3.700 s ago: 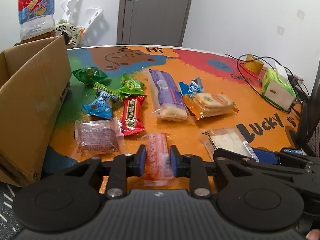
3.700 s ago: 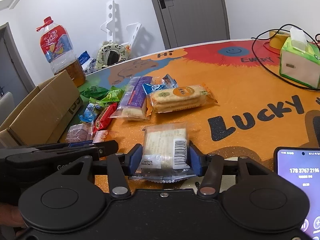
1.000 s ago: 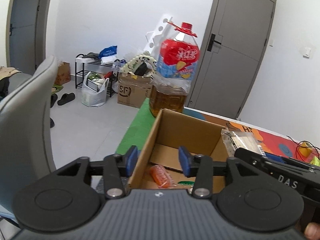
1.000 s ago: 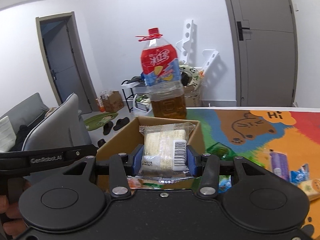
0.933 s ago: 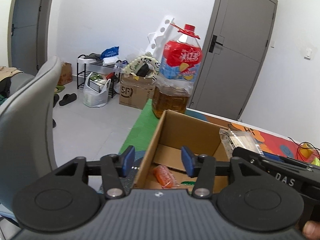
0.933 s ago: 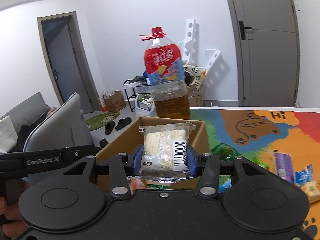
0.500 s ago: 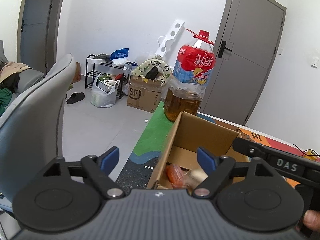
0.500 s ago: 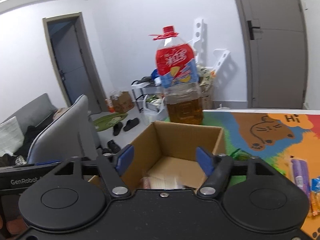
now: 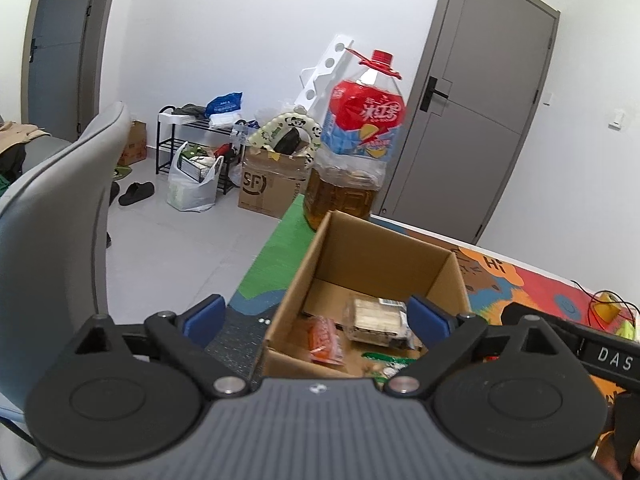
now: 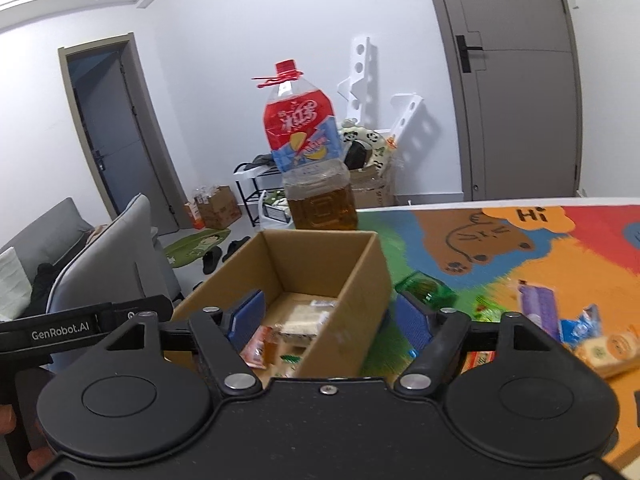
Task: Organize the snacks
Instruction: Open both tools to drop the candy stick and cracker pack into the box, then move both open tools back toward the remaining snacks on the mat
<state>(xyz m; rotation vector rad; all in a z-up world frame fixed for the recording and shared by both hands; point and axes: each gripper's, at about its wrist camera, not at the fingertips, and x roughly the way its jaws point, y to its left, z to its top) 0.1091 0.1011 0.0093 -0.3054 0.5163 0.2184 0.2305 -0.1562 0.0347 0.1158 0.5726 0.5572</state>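
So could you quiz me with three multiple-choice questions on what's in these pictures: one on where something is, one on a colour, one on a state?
1. Where does the big oil bottle stand?
A. Inside the cardboard box
B. On the table just behind the cardboard box
C. On the floor by the door

2. What colour is the oil bottle's cap?
A. Red
B. Green
C. White

3. What is the right gripper holding?
A. A clear-wrapped cracker pack
B. An orange snack packet
C. Nothing

Answers:
1 B: its base sits on the table at the box's far wall.
2 A: cap and handle are red.
3 C: its jaws are opening with nothing between them; the clear-wrapped cracker pack and the orange snack packet lie in the box.
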